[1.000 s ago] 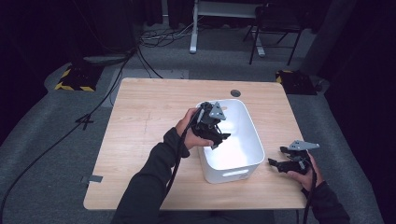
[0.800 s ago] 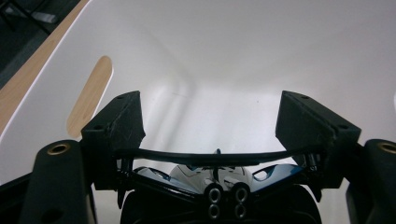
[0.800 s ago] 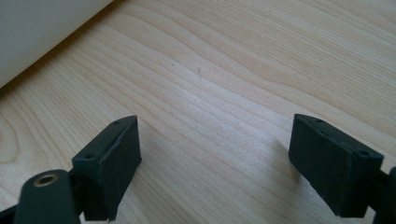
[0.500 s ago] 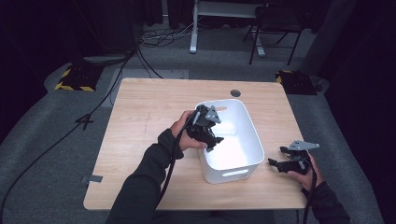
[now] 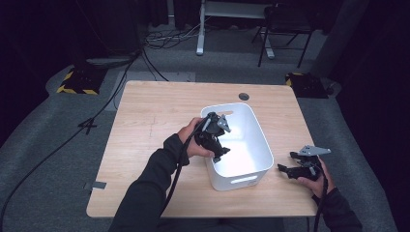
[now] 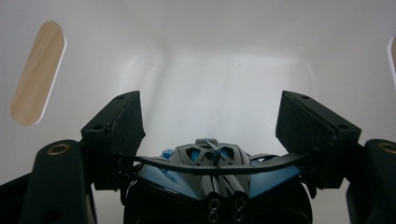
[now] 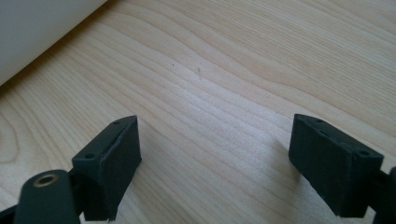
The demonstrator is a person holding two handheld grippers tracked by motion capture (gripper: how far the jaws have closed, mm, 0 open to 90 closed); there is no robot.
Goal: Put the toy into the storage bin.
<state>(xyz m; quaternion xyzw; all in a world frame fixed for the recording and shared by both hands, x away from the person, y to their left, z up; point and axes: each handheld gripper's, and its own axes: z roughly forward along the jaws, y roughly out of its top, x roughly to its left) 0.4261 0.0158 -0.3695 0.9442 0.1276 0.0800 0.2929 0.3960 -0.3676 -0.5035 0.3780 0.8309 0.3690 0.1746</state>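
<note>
My left claw (image 5: 218,147) dips over near-left rim of white bin (image 5: 239,180), aimed at bare white floor inside; jaws apart, nothing between them. Bin sits right of centre on wooden desk (image 5: 154,111), near end close to the near edge. My right claw (image 5: 286,170) hangs low over bare desk just right of bin's near corner, jaws apart, empty, pointing left toward the bin wall.

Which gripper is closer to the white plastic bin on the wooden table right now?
Left. The left gripper reaches over the white plastic bin's near-left rim into its hollow. The right gripper rests on the wooden table just right of the bin, apart from its wall.
</note>
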